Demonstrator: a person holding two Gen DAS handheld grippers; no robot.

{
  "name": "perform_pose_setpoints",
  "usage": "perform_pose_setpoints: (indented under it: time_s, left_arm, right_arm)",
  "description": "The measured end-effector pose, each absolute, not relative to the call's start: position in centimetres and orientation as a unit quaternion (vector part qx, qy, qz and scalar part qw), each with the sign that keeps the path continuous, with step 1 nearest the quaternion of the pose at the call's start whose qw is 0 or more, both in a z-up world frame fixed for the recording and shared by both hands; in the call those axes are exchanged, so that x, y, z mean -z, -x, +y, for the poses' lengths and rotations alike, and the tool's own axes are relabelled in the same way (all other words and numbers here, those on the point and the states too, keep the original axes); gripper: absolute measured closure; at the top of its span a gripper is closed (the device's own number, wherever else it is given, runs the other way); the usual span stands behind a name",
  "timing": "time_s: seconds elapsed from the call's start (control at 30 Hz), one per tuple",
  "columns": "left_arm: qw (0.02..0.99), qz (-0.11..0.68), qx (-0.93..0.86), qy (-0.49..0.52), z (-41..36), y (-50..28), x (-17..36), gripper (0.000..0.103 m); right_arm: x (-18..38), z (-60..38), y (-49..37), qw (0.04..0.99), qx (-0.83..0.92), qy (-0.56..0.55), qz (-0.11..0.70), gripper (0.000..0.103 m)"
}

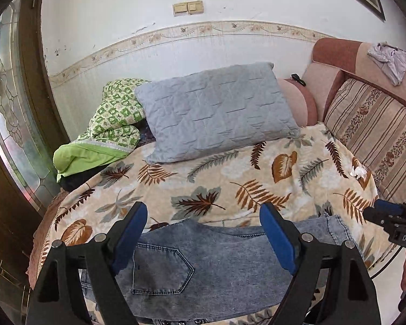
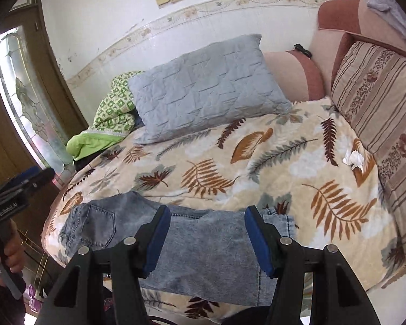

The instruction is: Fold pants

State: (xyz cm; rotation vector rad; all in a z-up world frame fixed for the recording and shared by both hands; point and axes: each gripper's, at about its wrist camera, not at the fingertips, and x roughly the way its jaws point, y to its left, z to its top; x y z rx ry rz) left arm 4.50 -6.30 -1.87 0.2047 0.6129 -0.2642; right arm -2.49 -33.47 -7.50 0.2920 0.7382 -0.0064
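Grey-blue washed denim pants (image 1: 203, 265) lie folded on the leaf-print blanket (image 1: 230, 178) near the bed's front edge, back pocket showing at the left. They also show in the right wrist view (image 2: 203, 246). My left gripper (image 1: 203, 235) is open, its blue-padded fingers (image 1: 130, 233) spread above the pocket end, holding nothing. My right gripper (image 2: 205, 235) is open above the hem end of the pants, empty. It also shows in the left wrist view (image 1: 384, 214), and the left gripper in the right wrist view (image 2: 27, 181).
A grey quilted pillow (image 1: 213, 111) and a green checked quilt (image 1: 111, 124) lie at the bed's far end. A striped cushion (image 1: 376, 130) lines the right side. A crumpled white tissue (image 2: 353, 159) lies on the blanket. A glass-panelled door (image 1: 8, 108) stands at left.
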Motion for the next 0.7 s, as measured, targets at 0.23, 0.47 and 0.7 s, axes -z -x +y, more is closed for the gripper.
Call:
perform_pose_setpoints:
  time_s: [0.23,0.47,0.7]
  left_arm:
    - [0.941,0.302,0.114,-0.096,-5.5,-4.8,2.3,0.018]
    - [0.936,0.321,0.099,-0.103,-4.1,-5.4,4.5,0.017]
    - [0.895,0.427,0.033,-0.121,-0.1,-7.8,12.4,0.017]
  right_arm:
    - [9.0,-32.8,1.9,0.912,-0.005,-0.156,0.379,0.042]
    - [9.4,-29.4,0.9,0.912,-0.028,-0.116,0.394,0.042]
    - [13.6,-29.9,-0.5,0.88,0.003,-0.14,0.453,0.042]
